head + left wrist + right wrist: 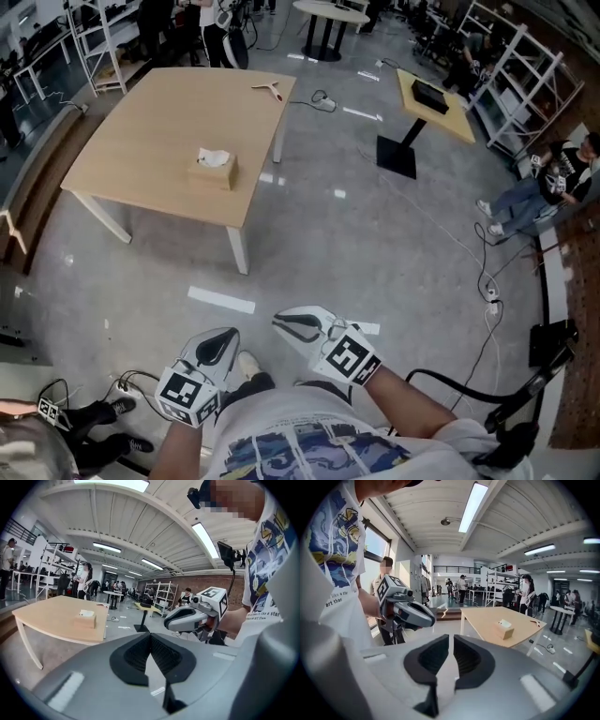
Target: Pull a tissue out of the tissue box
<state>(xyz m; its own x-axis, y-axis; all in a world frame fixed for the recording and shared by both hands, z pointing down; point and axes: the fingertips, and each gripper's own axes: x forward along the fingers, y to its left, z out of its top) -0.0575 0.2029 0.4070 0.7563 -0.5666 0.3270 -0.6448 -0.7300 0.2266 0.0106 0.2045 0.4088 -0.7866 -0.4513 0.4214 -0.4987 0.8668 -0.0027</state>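
A tan tissue box (pixel 214 172) with a white tissue (pixel 214 157) poking from its top stands near the front right corner of a light wooden table (pixel 159 112). It also shows far off in the left gripper view as the tissue box (pixel 86 619) and in the right gripper view as the tissue box (pixel 504 629). Both grippers hang close to the person's body, well short of the table. My left gripper (pixel 228 334) (pixel 150 635) is shut and empty. My right gripper (pixel 281 322) (pixel 451 638) has its jaws together but for a thin slit, nothing between them.
A wooden hanger-like piece (pixel 269 89) lies at the table's far corner. A small yellow-topped pedestal table (pixel 433 105) stands to the right, with shelving and a seated person (pixel 548 187) beyond. Cables (pixel 487 281) trail on the grey floor; a white tape strip (pixel 221 300) lies between me and the table.
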